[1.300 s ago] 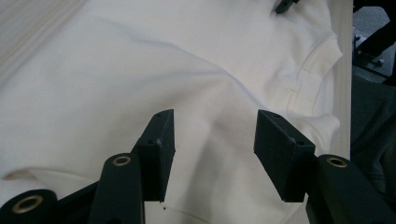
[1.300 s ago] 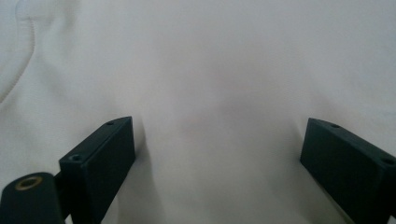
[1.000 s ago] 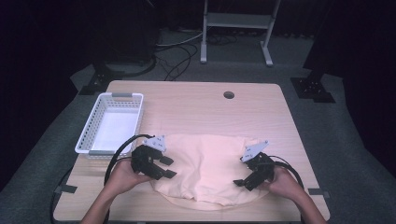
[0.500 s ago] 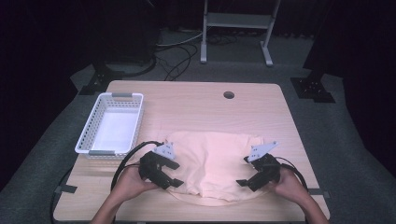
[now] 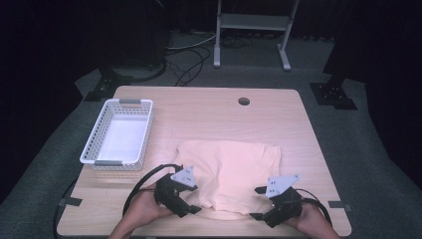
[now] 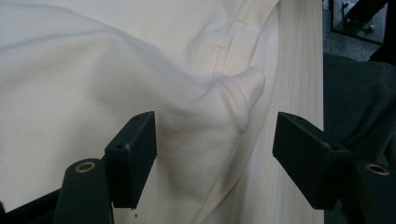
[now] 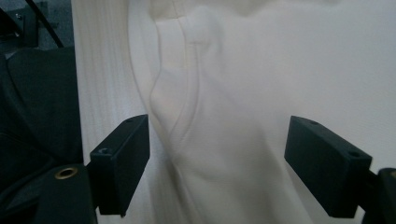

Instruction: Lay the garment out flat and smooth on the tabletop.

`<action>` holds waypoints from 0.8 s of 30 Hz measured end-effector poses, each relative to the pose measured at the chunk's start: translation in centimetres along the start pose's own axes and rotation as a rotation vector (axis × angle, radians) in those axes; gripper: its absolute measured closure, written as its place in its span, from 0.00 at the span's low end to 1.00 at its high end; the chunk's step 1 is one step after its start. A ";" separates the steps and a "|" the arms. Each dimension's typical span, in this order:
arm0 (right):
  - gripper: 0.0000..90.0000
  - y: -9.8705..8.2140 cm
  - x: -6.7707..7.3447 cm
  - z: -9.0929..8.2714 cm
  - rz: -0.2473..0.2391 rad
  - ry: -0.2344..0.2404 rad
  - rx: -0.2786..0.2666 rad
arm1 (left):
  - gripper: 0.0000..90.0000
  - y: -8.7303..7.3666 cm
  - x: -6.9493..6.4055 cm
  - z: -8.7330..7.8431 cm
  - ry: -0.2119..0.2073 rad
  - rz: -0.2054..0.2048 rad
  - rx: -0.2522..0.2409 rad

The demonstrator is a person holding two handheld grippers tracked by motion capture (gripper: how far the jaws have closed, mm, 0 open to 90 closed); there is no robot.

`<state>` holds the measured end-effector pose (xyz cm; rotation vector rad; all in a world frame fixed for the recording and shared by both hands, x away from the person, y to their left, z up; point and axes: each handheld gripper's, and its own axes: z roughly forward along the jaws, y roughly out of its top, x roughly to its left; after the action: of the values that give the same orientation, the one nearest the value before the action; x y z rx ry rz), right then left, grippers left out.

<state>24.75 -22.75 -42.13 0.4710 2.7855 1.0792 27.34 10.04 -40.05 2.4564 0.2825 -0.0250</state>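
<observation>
A cream cloth [image 5: 229,169] lies flat on the near half of the wooden table [image 5: 209,114]. My left gripper [image 5: 195,199] is at the cloth's near left corner and my right gripper [image 5: 258,203] at its near right corner, and they point toward each other. In the left gripper view the left gripper [image 6: 215,154] is open. Its jaws have just been opening, with a raised hemmed fold of the cloth [image 6: 233,98] between them. The right gripper [image 7: 217,163] is open too. Its jaws have just been closing around the hemmed edge of the cloth [image 7: 182,116], and the pads stand apart from it.
A white plastic basket [image 5: 119,132] stands at the table's left side. A round cable hole [image 5: 244,101] is near the far edge. The near table edge runs just behind both hands. Dark floor with cables and a metal stand [image 5: 251,30] lies beyond.
Both grippers have moved toward the table's near edge, from on top of the cloth to its near corners. The cloth lies flatter and squarer than before.
</observation>
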 end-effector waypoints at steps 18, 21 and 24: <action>0.81 0.2 2.1 0.8 -0.095 -0.048 -0.011 | 0.66 0.7 -1.0 1.4 0.072 0.046 0.044; 0.87 0.4 1.8 0.7 -0.072 -0.029 -0.018 | 0.78 0.6 -0.6 1.4 0.058 0.033 0.045; 0.91 0.6 1.5 0.5 -0.056 -0.017 -0.026 | 0.85 0.5 -0.4 1.4 0.052 0.030 0.038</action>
<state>23.64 -21.50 -42.10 0.3946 2.7485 1.0929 27.16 8.75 -40.79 2.5014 0.2705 0.0465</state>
